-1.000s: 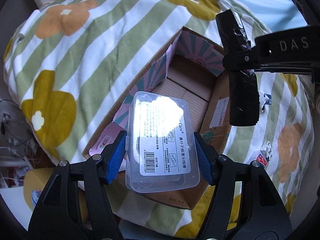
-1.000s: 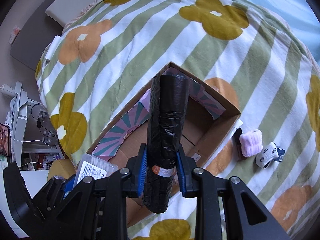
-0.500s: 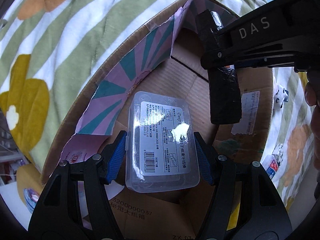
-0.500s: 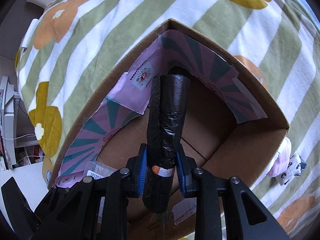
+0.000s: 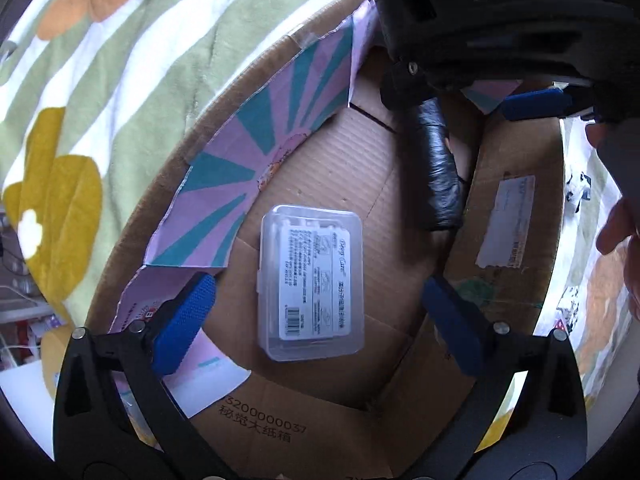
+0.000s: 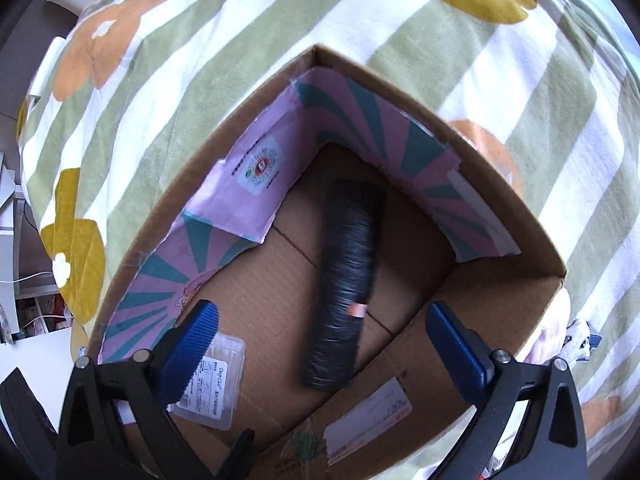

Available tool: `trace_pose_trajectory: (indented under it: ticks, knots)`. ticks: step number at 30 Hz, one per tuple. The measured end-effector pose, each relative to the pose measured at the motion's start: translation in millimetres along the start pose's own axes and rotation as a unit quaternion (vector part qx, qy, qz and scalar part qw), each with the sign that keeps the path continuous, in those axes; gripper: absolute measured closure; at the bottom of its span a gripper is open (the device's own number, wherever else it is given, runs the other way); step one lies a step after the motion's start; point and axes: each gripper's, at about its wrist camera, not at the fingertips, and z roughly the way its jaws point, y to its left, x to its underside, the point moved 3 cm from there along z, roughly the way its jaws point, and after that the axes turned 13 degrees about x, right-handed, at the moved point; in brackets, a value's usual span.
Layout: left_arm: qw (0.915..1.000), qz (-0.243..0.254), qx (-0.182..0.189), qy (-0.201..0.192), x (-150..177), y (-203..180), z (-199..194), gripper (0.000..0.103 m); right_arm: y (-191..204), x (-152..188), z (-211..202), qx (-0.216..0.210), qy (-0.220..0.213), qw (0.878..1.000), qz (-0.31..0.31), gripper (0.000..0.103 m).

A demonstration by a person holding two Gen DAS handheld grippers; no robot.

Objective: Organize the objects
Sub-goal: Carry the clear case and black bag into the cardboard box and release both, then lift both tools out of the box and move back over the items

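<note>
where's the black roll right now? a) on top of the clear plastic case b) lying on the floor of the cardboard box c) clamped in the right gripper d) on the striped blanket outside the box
b: the black roll lies on the cardboard box floor, with the right gripper open above it, fingers spread clear of it.

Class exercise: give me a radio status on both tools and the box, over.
Left tool open, right tool open. Clear case and black roll lying in cardboard box. Nothing obstructing.

Both wrist views look steeply down, close, into the cardboard box (image 5: 332, 184) (image 6: 500, 304) on the bed. They share its floor, the clear case (image 5: 314, 282) (image 6: 212, 384) and black roll (image 5: 438, 168) (image 6: 346, 284).
</note>
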Motion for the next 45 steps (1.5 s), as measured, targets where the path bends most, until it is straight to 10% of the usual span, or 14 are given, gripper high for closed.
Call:
trace_pose_trajectory:
  ticks: [19, 32, 45]
  knots:
    - [0.9993, 0.024, 0.03, 0.0, -15, -20, -43, 0.0, -17, 28, -52, 0.0, -0.015, 0.999, 0.042, 0.0]
    - [0.9958, 0.062, 0.067, -0.003, 35, -52, -98, 0.0, -3, 70, -109, 0.031, -0.048, 0.994, 0.089, 0.0]
    - [0.9817, 0.172, 0.078, -0.024, 42, -105, -134, 0.0, -65, 148, -174, 0.083, -0.114, 0.959, 0.247, 0.0]
